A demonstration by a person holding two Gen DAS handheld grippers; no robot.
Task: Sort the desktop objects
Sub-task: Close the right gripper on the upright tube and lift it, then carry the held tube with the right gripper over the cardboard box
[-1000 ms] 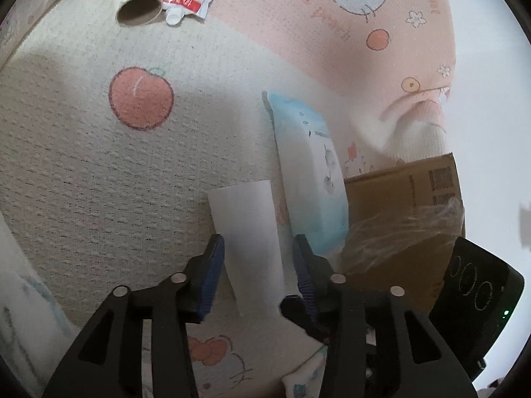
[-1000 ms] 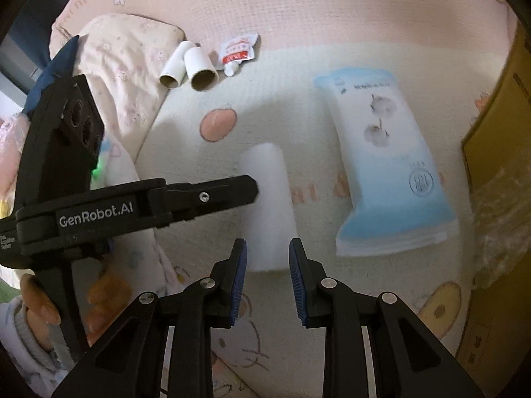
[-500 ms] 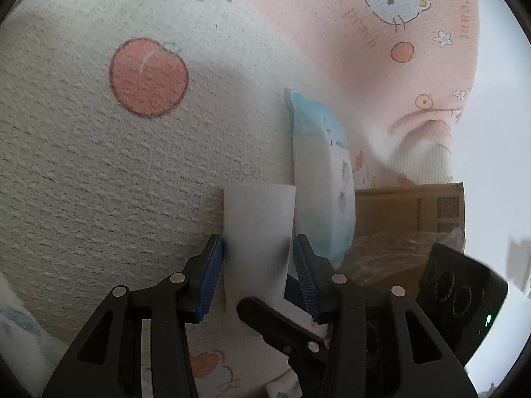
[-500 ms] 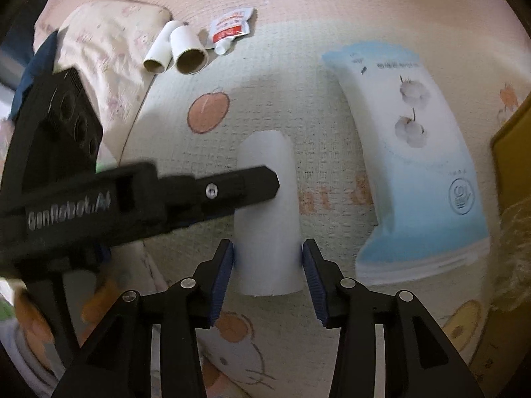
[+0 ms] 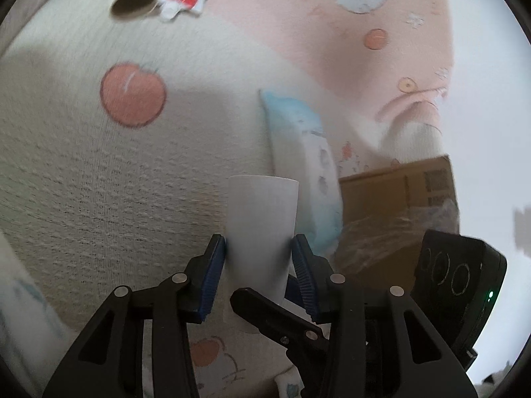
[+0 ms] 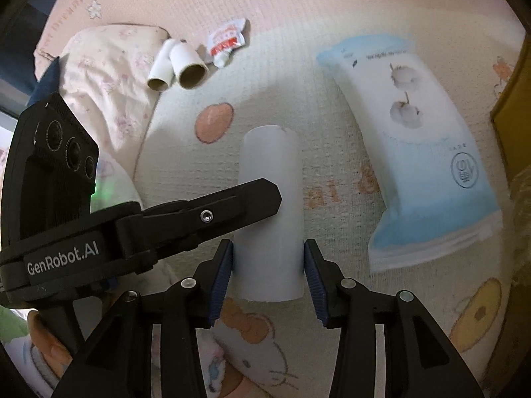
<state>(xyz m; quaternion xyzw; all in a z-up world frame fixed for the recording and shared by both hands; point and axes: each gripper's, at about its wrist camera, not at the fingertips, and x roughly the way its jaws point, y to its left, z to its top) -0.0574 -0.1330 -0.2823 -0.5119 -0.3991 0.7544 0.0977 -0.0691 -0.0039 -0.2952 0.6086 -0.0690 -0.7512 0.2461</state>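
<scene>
- Left gripper (image 5: 259, 265) pads press the white roll (image 5: 262, 232).
- Right gripper (image 6: 268, 265), just opened wider, flanks the roll's near end; contact unclear.
- Wipes pack (image 6: 418, 139) lies just right; bare blanket (image 5: 83, 182) left.

Under me a bed, spread with a cream and pink cartoon blanket (image 6: 332, 106) printed with peaches. Flat on it lies a white paper roll (image 6: 270, 219), and just to its right a blue-and-white tissue pack (image 6: 421, 152). Farther up, two empty cardboard tubes (image 6: 179, 66) lie side by side, a small red-and-white sachet (image 6: 225, 41) touching them. A pale floral pillow (image 6: 106, 76) sits left.
</scene>
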